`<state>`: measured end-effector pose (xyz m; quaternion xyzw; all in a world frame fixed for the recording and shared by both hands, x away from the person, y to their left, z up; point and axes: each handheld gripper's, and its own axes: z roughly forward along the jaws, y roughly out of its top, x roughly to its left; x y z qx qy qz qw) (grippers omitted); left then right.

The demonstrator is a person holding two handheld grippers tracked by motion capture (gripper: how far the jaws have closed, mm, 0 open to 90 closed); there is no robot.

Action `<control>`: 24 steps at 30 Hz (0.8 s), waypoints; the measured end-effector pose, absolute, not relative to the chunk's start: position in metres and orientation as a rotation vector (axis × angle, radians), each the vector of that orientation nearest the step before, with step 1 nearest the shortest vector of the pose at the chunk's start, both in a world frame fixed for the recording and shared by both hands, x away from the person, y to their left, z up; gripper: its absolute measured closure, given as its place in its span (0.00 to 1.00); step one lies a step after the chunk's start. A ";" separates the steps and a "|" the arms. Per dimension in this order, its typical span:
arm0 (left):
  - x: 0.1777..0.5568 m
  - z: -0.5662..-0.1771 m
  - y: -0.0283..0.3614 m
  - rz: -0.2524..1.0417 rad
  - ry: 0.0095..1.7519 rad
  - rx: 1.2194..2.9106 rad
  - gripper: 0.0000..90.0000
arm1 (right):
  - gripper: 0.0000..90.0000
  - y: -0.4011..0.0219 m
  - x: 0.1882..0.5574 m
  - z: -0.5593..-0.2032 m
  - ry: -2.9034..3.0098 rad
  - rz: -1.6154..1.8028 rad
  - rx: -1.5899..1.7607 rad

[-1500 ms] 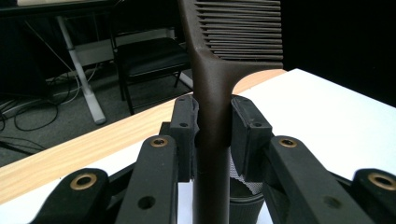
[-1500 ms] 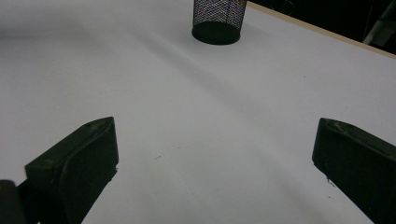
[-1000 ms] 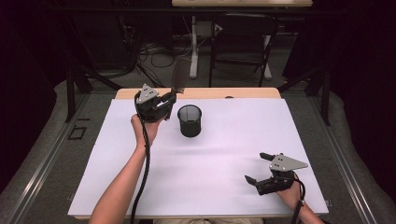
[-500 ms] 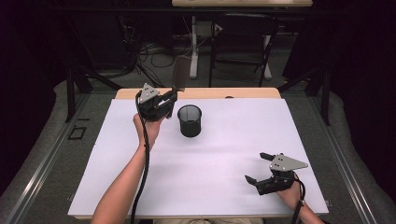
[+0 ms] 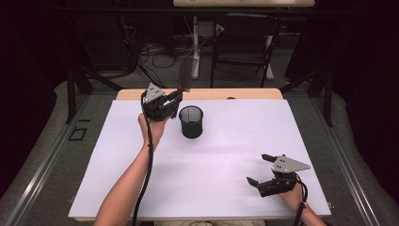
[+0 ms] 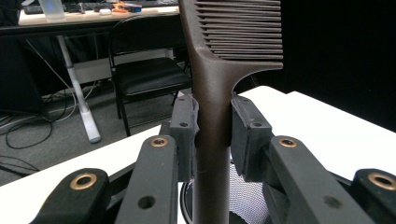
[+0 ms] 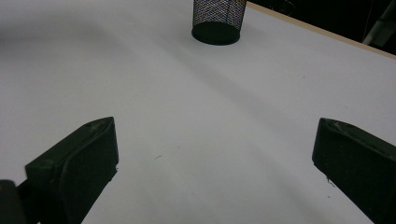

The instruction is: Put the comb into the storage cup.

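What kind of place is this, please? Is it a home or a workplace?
Probably a lab or recording studio, not a home: black curtains surround a white table, loose cables lie on the floor behind it, and a folding chair stands by a desk.

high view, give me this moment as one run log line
left gripper: shut on comb, upright beside mesh cup | right gripper: jaws open, holding nothing, low over white table

Comb (image 6: 219,70) teeth cut off by top edge.
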<state>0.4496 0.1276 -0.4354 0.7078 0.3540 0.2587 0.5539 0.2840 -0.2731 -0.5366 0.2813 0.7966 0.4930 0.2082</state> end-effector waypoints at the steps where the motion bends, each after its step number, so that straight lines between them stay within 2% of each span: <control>1: 0.450 -0.435 0.127 0.609 0.836 1.672 0.81 | 0.00 -0.273 0.284 -0.537 2.217 1.374 0.784; 24: 0.459 -0.436 0.122 0.604 0.811 1.629 0.81 | 0.00 -0.273 0.284 -0.537 2.218 1.372 0.784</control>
